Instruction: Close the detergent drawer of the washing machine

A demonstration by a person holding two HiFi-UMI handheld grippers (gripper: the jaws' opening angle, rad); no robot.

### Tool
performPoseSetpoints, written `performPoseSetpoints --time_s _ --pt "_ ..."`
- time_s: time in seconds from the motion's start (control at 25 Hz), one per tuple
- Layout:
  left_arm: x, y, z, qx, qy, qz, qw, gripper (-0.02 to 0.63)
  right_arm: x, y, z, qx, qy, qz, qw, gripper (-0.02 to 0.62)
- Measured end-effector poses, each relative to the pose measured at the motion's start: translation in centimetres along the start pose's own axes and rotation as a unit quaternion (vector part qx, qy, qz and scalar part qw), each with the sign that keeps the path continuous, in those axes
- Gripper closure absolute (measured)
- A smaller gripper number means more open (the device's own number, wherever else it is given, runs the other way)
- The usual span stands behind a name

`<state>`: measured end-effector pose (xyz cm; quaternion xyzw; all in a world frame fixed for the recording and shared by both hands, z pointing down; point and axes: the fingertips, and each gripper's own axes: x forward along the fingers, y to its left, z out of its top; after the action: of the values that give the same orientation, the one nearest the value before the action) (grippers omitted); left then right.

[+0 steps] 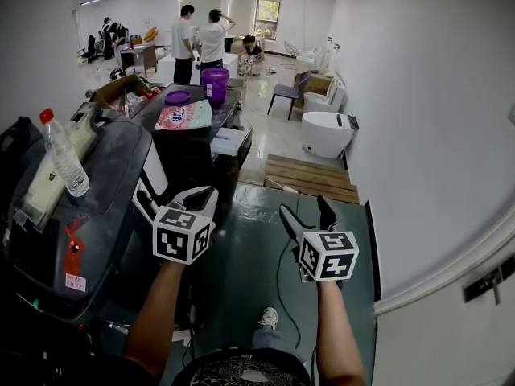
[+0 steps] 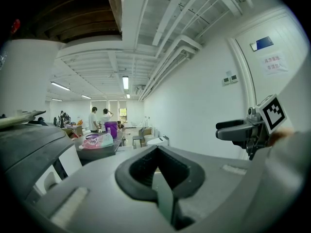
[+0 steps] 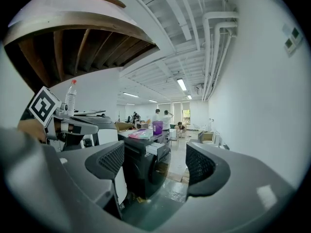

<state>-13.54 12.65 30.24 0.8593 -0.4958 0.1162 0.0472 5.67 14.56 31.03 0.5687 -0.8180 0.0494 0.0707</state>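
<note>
- Washing machine [image 1: 189, 155]: dark front-loader, far left, beyond a nearer machine [image 1: 80, 215].
- Detergent drawer [image 1: 232, 141]: pale, standing out open from the upper front of the washing machine, untouched.
- Right gripper [image 1: 304, 207]: fingers spread wide, empty, well short of the drawer.
- Left gripper [image 1: 201, 196]: fingers together, empty.
- Step, as judged: approach.
- Next move: bring a gripper to the drawer front and push it flush.

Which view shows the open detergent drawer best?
Right gripper view: the detergent drawer juts clearly from the washing machine, seen front-on and unobstructed. Head view shows the drawer from above. Left gripper view barely shows it.
</note>
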Motion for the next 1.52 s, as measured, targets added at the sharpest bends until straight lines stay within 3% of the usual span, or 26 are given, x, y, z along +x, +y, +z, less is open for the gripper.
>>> performPoseSetpoints --time_s 0.6,1.0,1.52 --pt "9.3 4.3 -2.1 0.01 0.013 0.014 0.9998 0.606 10.9 -3.9 -2.0 0.003 -0.005 0.024 1.0 0.192" --pt "20.1 9.3 2.5 -0.014 0.015 0.048 0.9986 0.606 21.9 -10.2 1.5 0.002 0.008 0.057 0.998 0.193" --pt "28.6 12.6 5.2 -0.027 0.024 0.097 0.9947 0.606 32.0 -15.6 3.2 0.007 0.022 0.111 0.994 0.195"
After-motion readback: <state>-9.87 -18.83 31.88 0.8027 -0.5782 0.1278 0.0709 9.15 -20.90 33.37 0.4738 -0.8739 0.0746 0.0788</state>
